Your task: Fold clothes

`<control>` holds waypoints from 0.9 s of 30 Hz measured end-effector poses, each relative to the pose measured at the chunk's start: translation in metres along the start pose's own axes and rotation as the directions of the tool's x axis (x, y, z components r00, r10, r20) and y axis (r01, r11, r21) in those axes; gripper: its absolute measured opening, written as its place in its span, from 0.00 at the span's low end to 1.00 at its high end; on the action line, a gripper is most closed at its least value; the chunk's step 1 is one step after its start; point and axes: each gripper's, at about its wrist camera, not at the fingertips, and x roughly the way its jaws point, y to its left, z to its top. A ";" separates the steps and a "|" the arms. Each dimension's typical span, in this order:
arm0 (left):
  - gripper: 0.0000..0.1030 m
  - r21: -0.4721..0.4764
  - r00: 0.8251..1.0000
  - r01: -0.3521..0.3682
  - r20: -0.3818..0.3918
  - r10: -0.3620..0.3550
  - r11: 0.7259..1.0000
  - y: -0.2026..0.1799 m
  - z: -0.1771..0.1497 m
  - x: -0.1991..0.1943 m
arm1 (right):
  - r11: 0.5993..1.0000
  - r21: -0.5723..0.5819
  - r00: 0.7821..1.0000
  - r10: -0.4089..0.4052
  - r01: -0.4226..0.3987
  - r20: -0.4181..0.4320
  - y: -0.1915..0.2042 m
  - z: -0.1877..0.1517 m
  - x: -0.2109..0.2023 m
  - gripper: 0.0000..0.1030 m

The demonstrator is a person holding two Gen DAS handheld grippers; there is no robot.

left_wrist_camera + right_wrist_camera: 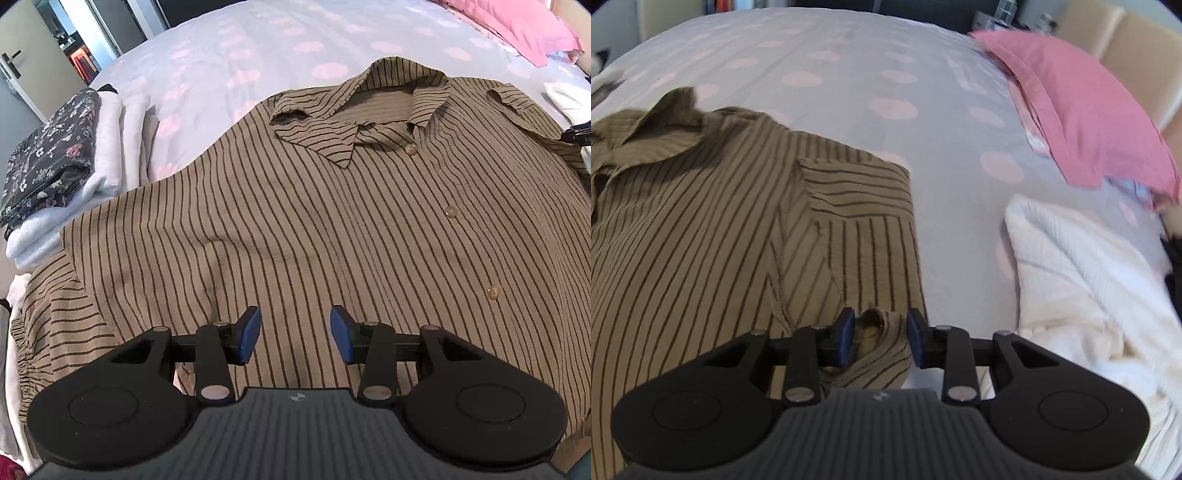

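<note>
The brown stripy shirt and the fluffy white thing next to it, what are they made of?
The brown striped button-up shirt looks like thin, matte woven cotton or linen: it creases softly and crinkles. The white ribbed cloth looks like thick, soft knit or towelling, though blur hides details.

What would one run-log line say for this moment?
task: fold clothes | striped shirt: flat on bed | left gripper: open above shirt | right gripper: around sleeve edge
</note>
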 end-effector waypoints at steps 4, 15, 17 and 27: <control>0.38 0.021 1.000 0.002 -0.005 -0.001 1.000 -0.005 0.000 0.002 | 0.992 -0.100 0.996 -0.080 0.076 -0.034 0.007 -0.003 0.013 0.29; 0.38 0.032 1.000 0.000 -0.009 0.001 0.999 -0.006 0.000 0.003 | 0.890 0.366 0.962 0.244 -0.271 0.118 -0.052 0.012 -0.006 0.02; 0.38 0.041 1.000 0.002 -0.012 -0.001 0.999 -0.008 0.000 0.004 | 0.899 0.361 0.969 0.235 -0.249 0.083 -0.049 0.010 0.002 0.03; 0.39 0.038 1.000 0.000 -0.026 0.001 0.999 -0.006 0.000 0.007 | 0.931 0.283 0.968 0.250 -0.231 -0.033 -0.027 0.004 0.028 0.29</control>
